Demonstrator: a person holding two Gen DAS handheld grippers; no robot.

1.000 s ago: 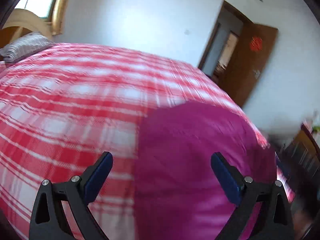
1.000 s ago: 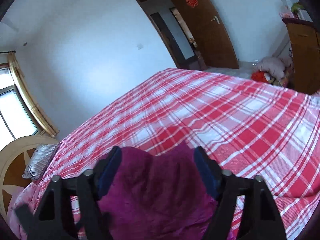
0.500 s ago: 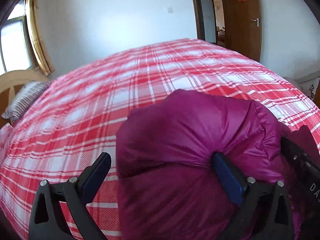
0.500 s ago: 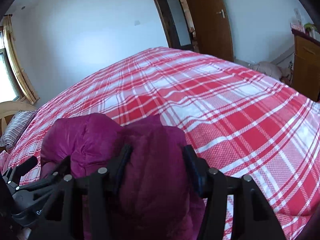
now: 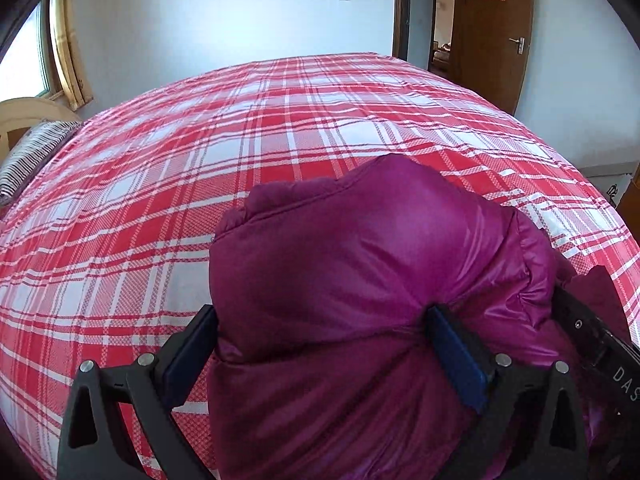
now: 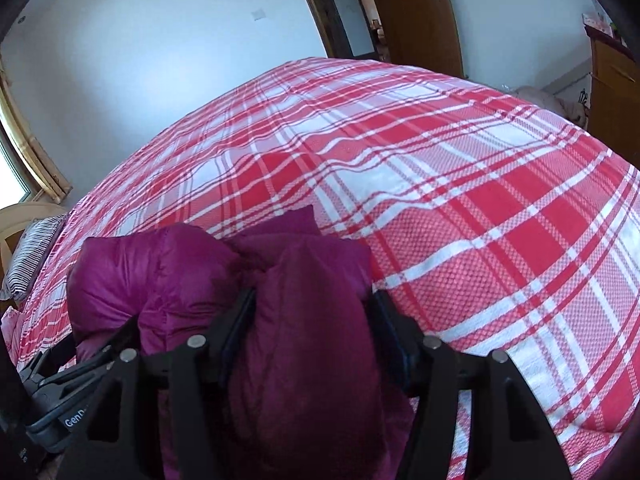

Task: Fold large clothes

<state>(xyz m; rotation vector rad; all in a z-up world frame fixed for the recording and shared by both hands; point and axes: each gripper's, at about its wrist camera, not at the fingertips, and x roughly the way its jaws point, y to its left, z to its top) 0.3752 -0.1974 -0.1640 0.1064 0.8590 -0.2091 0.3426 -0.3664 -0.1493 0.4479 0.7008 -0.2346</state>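
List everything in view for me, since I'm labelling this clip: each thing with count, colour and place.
puffy magenta down jacket: one, magenta, bunched at the near edge of the bed.
red-and-white plaid bed cover: one, red and white, spread over the whole bed.
striped pillow: one, dark and white stripes, far left end of the bed.
brown wooden door: one, brown with a red paper ornament, open, far right wall.
wooden cabinet: one, light brown, right of the bed.
left gripper: one, black, jaws clamped on the jacket.
right gripper: one, black, jaws squeezing a jacket fold.
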